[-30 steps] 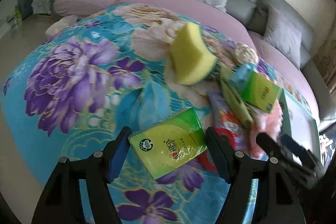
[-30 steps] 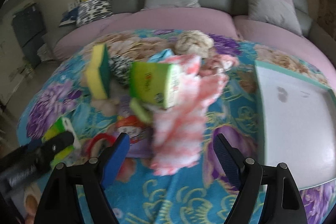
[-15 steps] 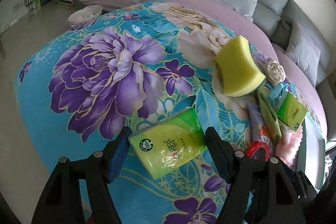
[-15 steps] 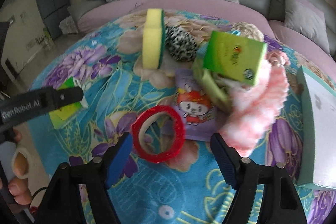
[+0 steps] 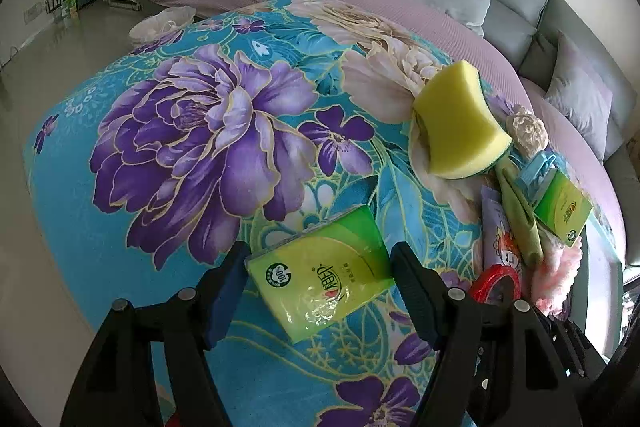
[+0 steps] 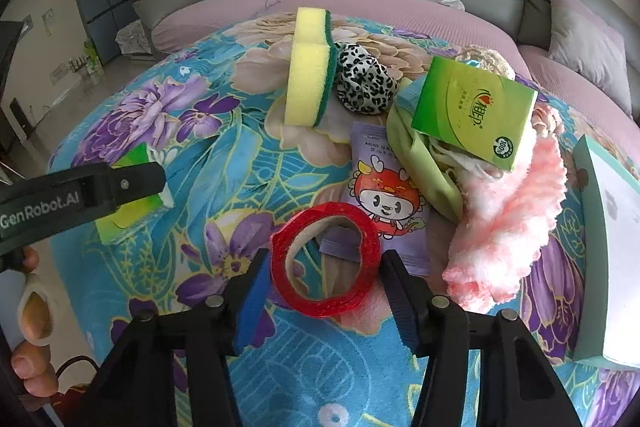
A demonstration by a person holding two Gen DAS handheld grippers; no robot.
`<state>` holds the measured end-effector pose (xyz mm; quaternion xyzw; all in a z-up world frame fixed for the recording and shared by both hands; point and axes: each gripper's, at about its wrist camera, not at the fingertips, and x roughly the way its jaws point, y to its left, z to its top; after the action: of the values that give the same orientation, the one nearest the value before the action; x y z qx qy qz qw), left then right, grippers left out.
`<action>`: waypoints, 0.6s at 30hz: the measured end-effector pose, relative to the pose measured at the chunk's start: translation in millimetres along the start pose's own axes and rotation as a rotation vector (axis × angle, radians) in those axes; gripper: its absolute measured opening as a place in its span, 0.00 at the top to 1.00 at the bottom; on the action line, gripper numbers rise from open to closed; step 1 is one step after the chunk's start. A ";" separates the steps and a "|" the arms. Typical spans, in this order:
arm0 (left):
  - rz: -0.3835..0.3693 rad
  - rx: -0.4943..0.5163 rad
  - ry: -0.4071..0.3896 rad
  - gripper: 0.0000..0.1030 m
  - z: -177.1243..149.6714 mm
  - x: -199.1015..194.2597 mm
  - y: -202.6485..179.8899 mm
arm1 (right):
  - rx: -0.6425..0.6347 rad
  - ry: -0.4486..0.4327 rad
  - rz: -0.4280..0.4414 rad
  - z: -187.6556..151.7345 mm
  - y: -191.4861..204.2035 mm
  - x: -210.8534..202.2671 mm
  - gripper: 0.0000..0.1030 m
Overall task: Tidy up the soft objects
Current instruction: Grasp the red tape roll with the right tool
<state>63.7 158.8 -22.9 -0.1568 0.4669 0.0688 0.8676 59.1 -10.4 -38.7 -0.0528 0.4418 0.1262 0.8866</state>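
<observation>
The left gripper (image 5: 320,275) is clamped on a green tissue pack (image 5: 320,267), both pads pressed to its short ends – the pack's long axis runs straight across the jaws, its printed face up, just above the floral blanket (image 5: 180,131). The right gripper (image 6: 324,279) has just been closing its jaws around a red tape ring (image 6: 325,263), which lies flat on the blanket with its hole facing up; the pads sit right at its sides, and whether they touch it I cannot tell. Beyond lie a purple snack pouch (image 6: 384,187), long axis pointing away, and a yellow sponge (image 6: 310,71) standing on edge. At right, a white-lined teal tray (image 6: 612,247) – nothing visible in it
</observation>
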 end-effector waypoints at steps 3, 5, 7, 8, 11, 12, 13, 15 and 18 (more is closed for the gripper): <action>0.007 0.009 -0.003 0.29 -0.3 -1.8 -2.3 | 0.000 -0.005 0.003 -0.1 0.4 -0.2 0.44; 0.012 0.017 -0.007 0.29 -0.1 -3.7 -4.3 | 0.005 -0.007 0.008 -0.2 -0.7 -1.7 0.44; 0.017 0.025 -0.013 0.29 0.2 -6.5 -6.9 | 0.013 -0.014 0.015 -0.3 -2.8 -4.5 0.44; 0.019 0.032 -0.016 0.29 0.7 -8.7 -9.1 | 0.019 -0.019 0.022 -0.1 -4.2 -6.7 0.44; 0.022 0.046 -0.035 0.29 3.2 -17.2 -14.6 | 0.045 -0.049 0.041 0.9 -9.5 -16.5 0.45; 0.023 0.051 -0.042 0.29 4.1 -20.6 -16.4 | 0.054 -0.061 0.044 1.5 -11.8 -20.6 0.45; 0.022 0.057 -0.053 0.29 6.0 -24.8 -19.2 | 0.065 -0.075 0.046 2.1 -14.5 -25.3 0.45; 0.016 0.071 -0.073 0.29 10.3 -32.6 -26.6 | 0.093 -0.114 0.047 4.7 -23.9 -38.5 0.45; -0.012 0.110 -0.104 0.29 17.7 -45.0 -46.3 | 0.156 -0.179 0.027 10.3 -46.6 -60.0 0.45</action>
<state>65.0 122.4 33.2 -0.1077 0.4232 0.0457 0.8984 44.9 -63.8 14.5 0.0337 0.3699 0.1076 0.9222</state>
